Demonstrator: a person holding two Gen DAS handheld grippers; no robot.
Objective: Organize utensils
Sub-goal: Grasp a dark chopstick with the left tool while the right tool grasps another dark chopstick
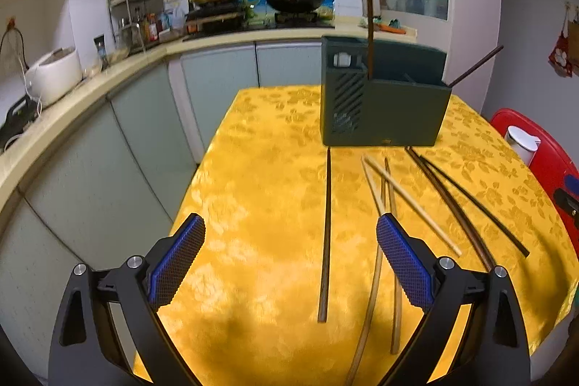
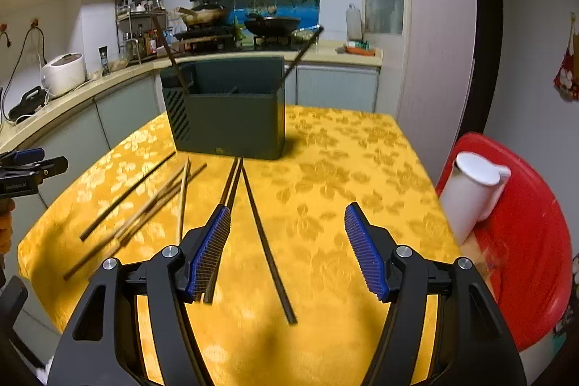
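On yellow cloth, dark and pale chopsticks (image 1: pixel 412 201) scattered; green holder (image 1: pixel 383 96) upright.

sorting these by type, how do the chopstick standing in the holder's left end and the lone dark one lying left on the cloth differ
The standing chopstick is near upright inside the green holder; the lone chopstick lies flat on the yellow cloth, apart from the holder. The standing one is already sorted; the lone one is not. Both are dark and slim.
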